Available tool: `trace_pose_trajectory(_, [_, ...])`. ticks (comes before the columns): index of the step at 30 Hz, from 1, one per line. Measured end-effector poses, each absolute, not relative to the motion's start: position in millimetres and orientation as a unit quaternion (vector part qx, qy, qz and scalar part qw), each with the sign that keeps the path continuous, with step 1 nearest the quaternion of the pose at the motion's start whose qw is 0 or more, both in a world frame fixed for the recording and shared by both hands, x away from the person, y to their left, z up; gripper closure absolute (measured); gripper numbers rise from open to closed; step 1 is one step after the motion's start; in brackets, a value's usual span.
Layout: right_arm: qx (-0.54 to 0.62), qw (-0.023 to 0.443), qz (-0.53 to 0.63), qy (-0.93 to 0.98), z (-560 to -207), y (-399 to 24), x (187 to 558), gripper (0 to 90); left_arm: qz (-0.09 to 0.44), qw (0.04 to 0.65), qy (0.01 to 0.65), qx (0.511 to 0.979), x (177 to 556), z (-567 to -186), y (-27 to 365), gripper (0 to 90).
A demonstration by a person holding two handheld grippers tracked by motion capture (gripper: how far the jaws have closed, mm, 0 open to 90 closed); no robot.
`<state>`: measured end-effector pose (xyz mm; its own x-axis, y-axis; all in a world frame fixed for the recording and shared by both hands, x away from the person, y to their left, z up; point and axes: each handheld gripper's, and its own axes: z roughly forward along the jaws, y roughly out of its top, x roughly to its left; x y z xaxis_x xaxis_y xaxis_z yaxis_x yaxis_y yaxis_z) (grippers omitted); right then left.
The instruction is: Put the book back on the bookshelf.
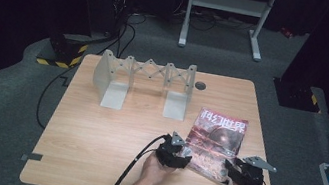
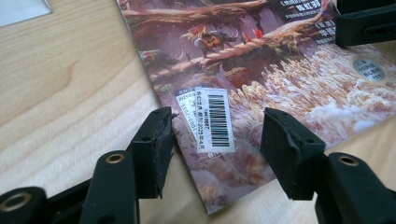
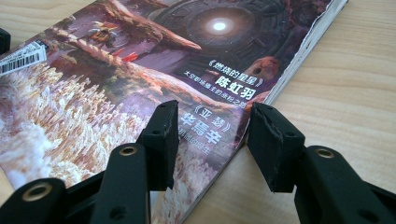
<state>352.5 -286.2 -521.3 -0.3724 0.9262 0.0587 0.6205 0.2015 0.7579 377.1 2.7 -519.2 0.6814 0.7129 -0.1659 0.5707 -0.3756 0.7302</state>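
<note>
Here the magazine [image 1: 215, 142] lies flat on the worktop [image 1: 109, 139], at its near right part, with both tools at its near edge: the left tool [image 2: 217, 130] spread astride the near left corner by the barcode sticker [image 2: 213, 120], the right tool [image 3: 212, 135] spread over the near right corner, neither pinching it. To lift well, I'd slide one jaw under each corner and pinch evenly. Its long axis runs away from the person, title at the far end, slightly skewed rightward.
</note>
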Motion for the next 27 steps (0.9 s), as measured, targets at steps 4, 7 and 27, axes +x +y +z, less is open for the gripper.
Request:
trace_pose_trajectory(4, [0.518,0.211,0.364,0.745,-522.1,-284.3,344.5,53.1,0.091,0.401,0.388,0.825,368.1,-519.5,5.4,43.8])
trace_pose_trajectory(7, [0.516,0.211,0.367,0.744,-522.6,-282.9,338.1,53.1,0.092,0.402,0.386,0.825,361.7,-519.9,7.3,43.9])
trace_pose_trajectory(27, [0.493,0.204,0.375,0.758,-523.3,-271.6,298.8,53.2,0.104,0.397,0.375,0.831,306.9,-520.3,23.2,43.3])
